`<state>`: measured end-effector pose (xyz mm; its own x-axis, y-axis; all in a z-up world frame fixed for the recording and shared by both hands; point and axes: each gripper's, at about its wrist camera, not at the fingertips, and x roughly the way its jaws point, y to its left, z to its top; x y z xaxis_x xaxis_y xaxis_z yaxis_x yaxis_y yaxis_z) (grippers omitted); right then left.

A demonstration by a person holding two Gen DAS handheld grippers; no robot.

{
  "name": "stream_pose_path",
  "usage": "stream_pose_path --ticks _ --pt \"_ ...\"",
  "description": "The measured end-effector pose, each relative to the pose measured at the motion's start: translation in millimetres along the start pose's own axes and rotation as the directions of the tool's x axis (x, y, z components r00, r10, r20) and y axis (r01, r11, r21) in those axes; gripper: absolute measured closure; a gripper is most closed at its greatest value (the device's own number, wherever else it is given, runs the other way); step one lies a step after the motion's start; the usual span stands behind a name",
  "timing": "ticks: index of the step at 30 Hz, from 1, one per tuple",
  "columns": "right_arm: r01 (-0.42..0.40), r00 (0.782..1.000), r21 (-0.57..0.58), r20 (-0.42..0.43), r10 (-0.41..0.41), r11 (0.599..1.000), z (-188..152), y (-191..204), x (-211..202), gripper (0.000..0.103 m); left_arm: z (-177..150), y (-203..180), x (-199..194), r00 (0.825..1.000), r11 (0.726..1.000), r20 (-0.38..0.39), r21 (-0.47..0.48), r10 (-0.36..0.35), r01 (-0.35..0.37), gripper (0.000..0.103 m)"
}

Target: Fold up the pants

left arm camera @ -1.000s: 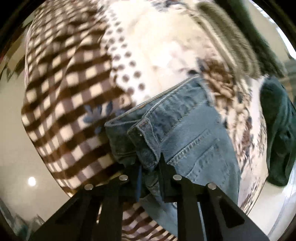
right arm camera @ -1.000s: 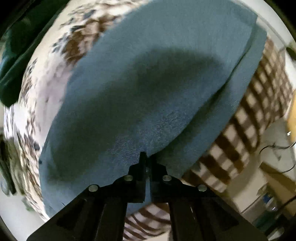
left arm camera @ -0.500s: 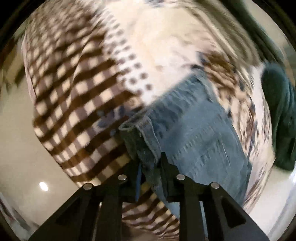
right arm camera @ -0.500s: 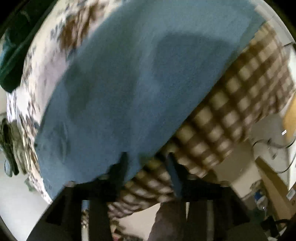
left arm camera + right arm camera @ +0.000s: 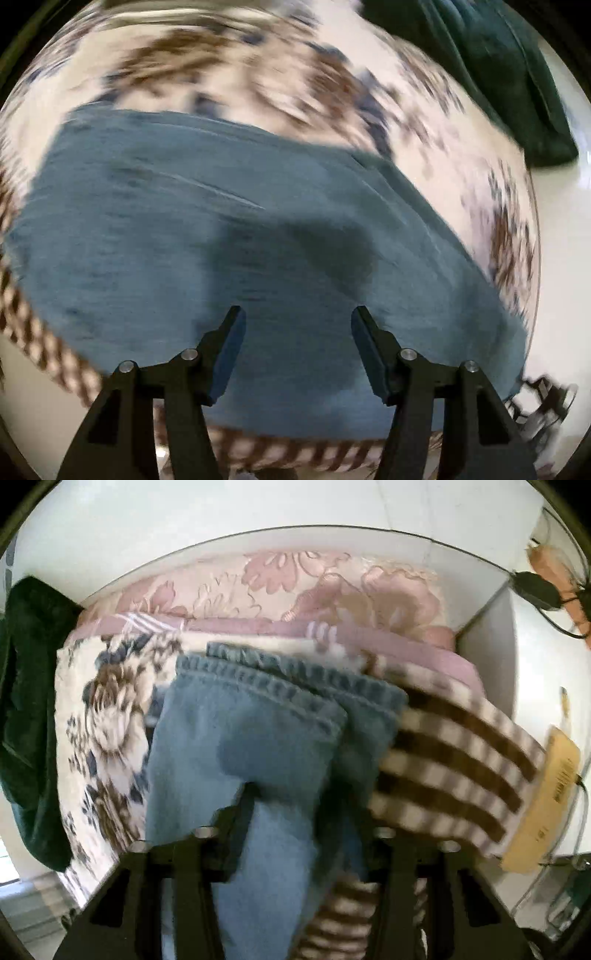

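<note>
A: Where are the jeans (image 5: 229,236)?

B: Spread flat on a bed, over a blanket (image 5: 258,74) with brown and blue flowers on white and a brown checked part. In the right wrist view the leg ends with their stitched hems (image 5: 273,686) lie far from the camera, toward a pink flowered cover (image 5: 332,583).

A: And the left gripper (image 5: 297,343)?

B: Spread wide, nothing between its fingers, just the denim behind them.

A: The right gripper (image 5: 310,830)?

B: Blurred. Its fingers stand apart, with a ridge of denim running up between them; I cannot tell whether they press it.

A: Anything else?

B: A dark green cloth (image 5: 498,66) at the bed's edge
</note>
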<state>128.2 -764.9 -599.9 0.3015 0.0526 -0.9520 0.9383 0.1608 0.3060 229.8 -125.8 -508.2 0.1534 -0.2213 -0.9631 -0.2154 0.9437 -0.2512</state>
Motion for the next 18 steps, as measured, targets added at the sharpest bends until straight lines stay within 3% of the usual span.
stream_pose_path --ticks 2,6,8,11,12,13,14,16,18 --pt "0.025 0.998 -0.095 0.064 -0.019 0.995 1 16 -9 0.098 -7 -25 20 0.999 0.998 -0.035 0.056 0.006 -0.004 0.046" --pt "-0.016 0.97 -0.322 0.226 0.093 0.947 -19 48 -54 0.099 -13 -45 40 0.996 0.995 -0.076 0.098 0.037 -0.029 0.046" --pt "0.036 0.96 -0.348 0.274 0.064 0.937 -23 42 -60 0.099 -18 -47 45 0.996 0.993 -0.073 0.113 0.054 -0.046 0.046" --pt "0.084 0.987 -0.293 0.152 -0.041 0.952 -11 8 -25 0.095 -20 -47 50 0.996 0.992 -0.069 0.115 0.061 -0.052 0.044" --pt "0.112 0.993 -0.261 0.059 -0.1 0.959 -4 -7 -3 0.087 -21 -47 52 0.996 0.992 -0.07 0.115 0.056 -0.048 0.041" --pt "0.121 0.993 -0.238 0.013 -0.121 0.964 -1 -16 6 0.065 -21 -48 55 0.996 0.993 -0.075 0.116 0.043 -0.034 0.032" --pt "0.126 0.992 -0.209 -0.001 -0.129 0.97 2 -24 6 0.053 -21 -50 59 0.996 0.993 -0.082 0.116 0.026 -0.016 0.019" --pt "0.116 0.993 -0.175 0.024 -0.113 0.978 2 -26 -10 0.052 -19 -54 69 0.993 0.991 -0.112 0.128 -0.024 0.038 0.0" --pt "0.152 0.988 -0.229 0.063 -0.141 0.962 -8 -4 -32 0.052 -17 -58 77 0.992 0.99 -0.129 0.14 0.004 0.014 0.0"
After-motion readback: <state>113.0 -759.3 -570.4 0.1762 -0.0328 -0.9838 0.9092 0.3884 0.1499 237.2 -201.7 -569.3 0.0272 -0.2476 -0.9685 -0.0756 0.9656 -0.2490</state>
